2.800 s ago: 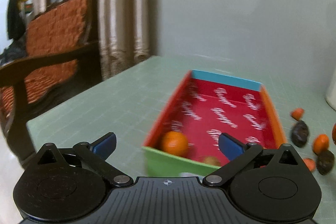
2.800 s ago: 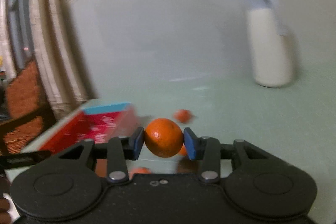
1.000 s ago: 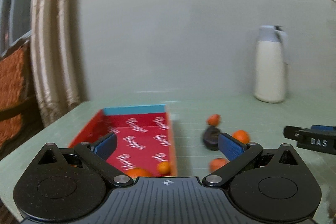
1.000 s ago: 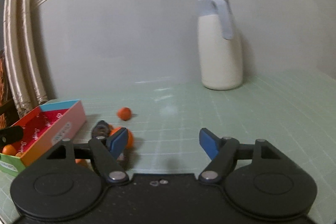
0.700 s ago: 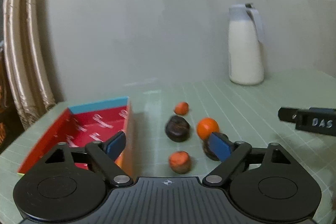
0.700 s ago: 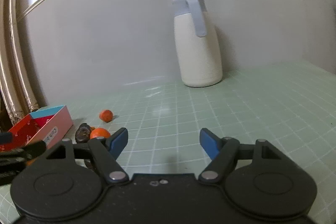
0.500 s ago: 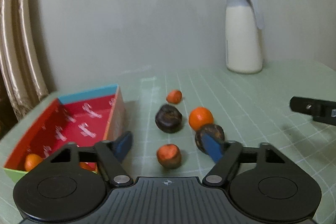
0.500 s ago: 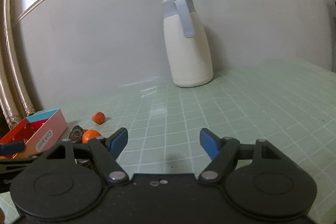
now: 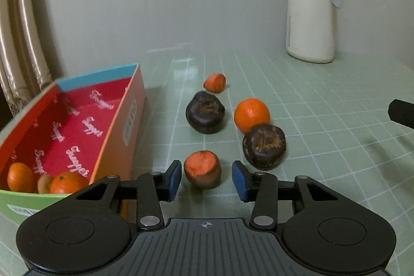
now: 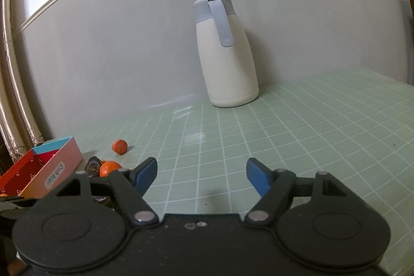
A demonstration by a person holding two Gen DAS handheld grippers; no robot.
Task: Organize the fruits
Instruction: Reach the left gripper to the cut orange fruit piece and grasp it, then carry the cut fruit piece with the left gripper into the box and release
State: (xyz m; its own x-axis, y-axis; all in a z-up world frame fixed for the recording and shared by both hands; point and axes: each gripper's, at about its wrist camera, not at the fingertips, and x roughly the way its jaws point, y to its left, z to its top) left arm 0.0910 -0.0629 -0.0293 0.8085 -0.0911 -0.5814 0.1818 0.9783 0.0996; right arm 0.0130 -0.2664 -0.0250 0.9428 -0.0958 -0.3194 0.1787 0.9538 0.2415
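Observation:
My left gripper (image 9: 206, 180) is open, its blue pads on either side of a small orange-topped fruit (image 9: 202, 168) on the green mat, with a gap on each side. Beyond it lie two dark brown fruits (image 9: 205, 115) (image 9: 264, 146), an orange (image 9: 251, 115) and another small orange fruit (image 9: 214, 82). The red box (image 9: 129, 115) at the left holds two oranges (image 9: 19, 177) (image 9: 67, 182) and a brownish fruit. My right gripper (image 10: 201, 173) is open and empty over bare mat; the box (image 10: 55, 167), an orange (image 10: 108, 168) and a small fruit (image 10: 119, 146) show at its left.
A white jug with a grey-blue lid (image 9: 311, 9) stands at the back right against the wall; it also shows in the right wrist view (image 10: 225, 53). Curtains (image 9: 18, 30) hang at the left. The right gripper's tip (image 9: 402, 113) pokes in at the right edge.
My left gripper swung right from the box and came down to the loose fruits, narrowing around the small orange-topped one. My right gripper let go of its orange earlier and turned right, open.

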